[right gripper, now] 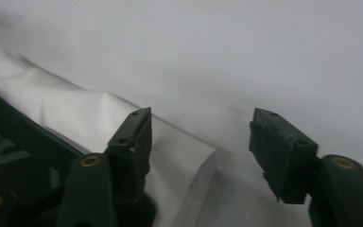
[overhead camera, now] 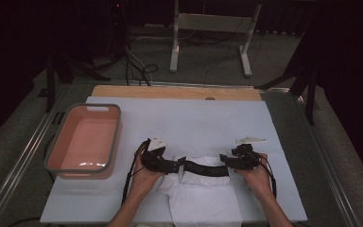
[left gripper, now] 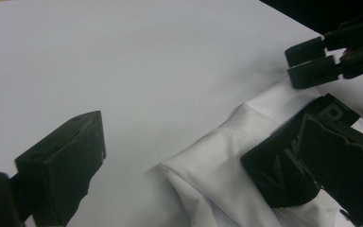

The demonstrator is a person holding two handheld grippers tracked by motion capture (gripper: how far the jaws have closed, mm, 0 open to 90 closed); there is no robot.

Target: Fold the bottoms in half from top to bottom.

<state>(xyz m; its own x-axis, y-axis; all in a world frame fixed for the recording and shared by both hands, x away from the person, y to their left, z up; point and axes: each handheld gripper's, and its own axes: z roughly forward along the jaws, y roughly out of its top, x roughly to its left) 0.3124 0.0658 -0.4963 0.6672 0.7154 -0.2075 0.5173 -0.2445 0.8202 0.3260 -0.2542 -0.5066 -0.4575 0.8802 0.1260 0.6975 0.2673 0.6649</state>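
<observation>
A white garment point(overhead camera: 203, 198) lies folded at the front middle of the white mat point(overhead camera: 194, 118), with a black lettered band point(overhead camera: 203, 169) across its top. My left gripper point(overhead camera: 180, 165) is at the band's left end and points right. In the left gripper view its jaws point(left gripper: 194, 161) stand wide open over a corner of the white cloth point(left gripper: 217, 165), one jaw beside the black band point(left gripper: 283, 165). My right gripper point(overhead camera: 223, 161) is at the band's right end, open. A corner of the white cloth point(right gripper: 189, 161) lies between its jaws point(right gripper: 203, 137) without being pinched.
A pink basin with a grey rim point(overhead camera: 82, 139) stands empty on the left of the mat. A wooden strip point(overhead camera: 170, 91) runs along the far edge. Beyond it, a white stand point(overhead camera: 208, 28) and cables lie on the floor.
</observation>
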